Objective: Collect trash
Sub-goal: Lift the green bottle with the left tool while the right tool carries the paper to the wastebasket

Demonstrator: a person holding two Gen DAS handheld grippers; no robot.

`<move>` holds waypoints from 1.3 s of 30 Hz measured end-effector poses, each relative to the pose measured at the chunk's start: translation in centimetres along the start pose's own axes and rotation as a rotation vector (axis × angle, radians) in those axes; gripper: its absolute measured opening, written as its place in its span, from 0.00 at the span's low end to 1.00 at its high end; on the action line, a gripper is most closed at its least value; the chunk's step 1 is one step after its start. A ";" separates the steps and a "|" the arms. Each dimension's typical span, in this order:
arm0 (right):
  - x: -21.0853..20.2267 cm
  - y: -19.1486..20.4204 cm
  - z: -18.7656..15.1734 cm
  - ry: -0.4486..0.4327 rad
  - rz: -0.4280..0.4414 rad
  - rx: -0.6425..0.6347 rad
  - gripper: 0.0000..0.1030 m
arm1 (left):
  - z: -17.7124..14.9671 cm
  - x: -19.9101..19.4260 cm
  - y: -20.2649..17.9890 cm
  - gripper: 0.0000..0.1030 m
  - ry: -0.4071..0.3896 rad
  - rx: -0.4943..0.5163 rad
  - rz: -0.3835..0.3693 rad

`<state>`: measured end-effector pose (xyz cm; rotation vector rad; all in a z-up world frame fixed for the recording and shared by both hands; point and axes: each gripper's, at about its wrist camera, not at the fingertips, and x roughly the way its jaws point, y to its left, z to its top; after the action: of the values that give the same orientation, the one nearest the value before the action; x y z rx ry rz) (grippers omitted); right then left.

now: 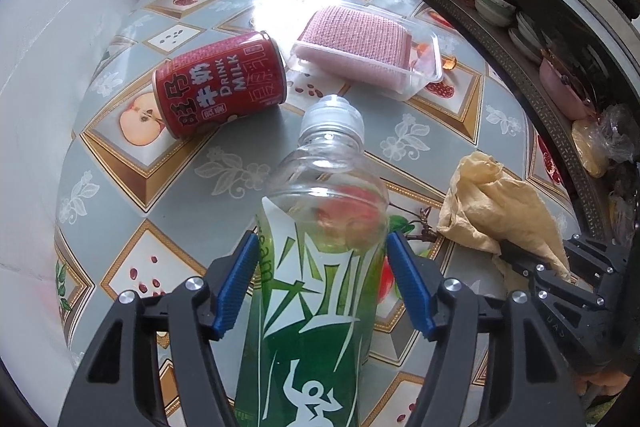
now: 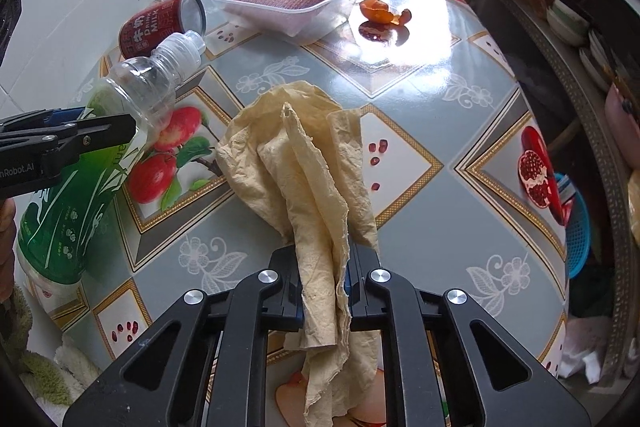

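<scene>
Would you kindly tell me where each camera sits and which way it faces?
Left wrist: sits behind the left hand-held gripper, facing across the table; its fingers flank the bottle.
Right wrist: sits behind the right hand-held gripper, clamped on tan paper.
Shared: bottle, paper, red can, plastic tray, each other's gripper.

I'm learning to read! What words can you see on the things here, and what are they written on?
"DRINK MILK": on the red metal can lying on its side; the big Chinese characters beside it I leave unread.
"am": end of a cut-off word on the green-labelled clear plastic bottle; its small print is too tiny.
"nRobot.AI": cut-off logo on the black left gripper.
</scene>
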<state>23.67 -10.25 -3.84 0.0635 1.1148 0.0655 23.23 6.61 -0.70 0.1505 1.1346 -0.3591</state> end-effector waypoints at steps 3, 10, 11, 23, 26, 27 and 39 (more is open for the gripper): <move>0.0 0.0 0.0 0.000 0.000 0.001 0.12 | -0.1 0.0 -0.1 0.62 -0.006 0.010 0.011; 0.0 0.1 0.0 0.000 0.000 0.001 0.10 | -0.4 -0.4 -0.6 0.60 -0.012 0.020 -0.002; 0.0 0.1 0.1 0.001 0.000 0.002 0.10 | -0.5 -0.5 -0.7 0.60 -0.016 0.024 -0.002; 0.1 0.0 0.1 0.003 0.005 0.019 0.05 | -0.7 -2.1 -1.5 0.59 -0.064 0.048 -0.003; 0.1 0.0 0.1 0.002 0.006 0.025 0.04 | -0.7 -2.4 -1.6 0.59 -0.074 0.052 -0.004; 0.1 0.0 0.1 0.002 0.008 0.027 0.04 | -0.8 -2.5 -1.6 0.59 -0.076 0.053 -0.004; 0.0 -0.8 0.3 0.002 0.059 0.075 0.02 | -0.7 -3.8 -2.0 0.59 -0.114 0.059 -0.012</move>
<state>23.92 -11.02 -3.78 0.1633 1.1169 0.0769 20.51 5.74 2.51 0.1733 1.0130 -0.4074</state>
